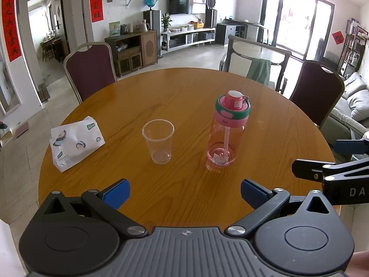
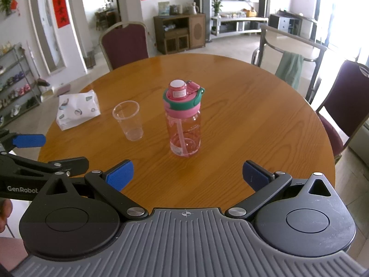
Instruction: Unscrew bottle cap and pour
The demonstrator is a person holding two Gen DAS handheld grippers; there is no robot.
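Farthest left on the round wooden table we see a soft printed tissue pack, lying flat and well apart from the rest; we judge it plays no part in the pour. To its right stands the clear plastic cup, upright and apparently empty, near the bottle but not touching it, which we take as a sensible spot for receiving the liquid. Next comes the pink bottle, upright near the table's middle with its pink and green cap still on, a straw visible inside. Both tools wait at the near edge, short of everything: our left gripper is spread wide with nothing between its blue pads, and our right gripper is likewise spread wide and empty, lined up roughly with the bottle. That placement suggests to us one tool will steady the body while the other turns the cap, though nothing is touched yet. How much liquid the bottle holds is hard to make out through the tinted wall; only a shallow pink layer near the base seems likely. We cannot tell whether the flip lid is latched, and each view shows only part of the other tool, cut off at its edge.
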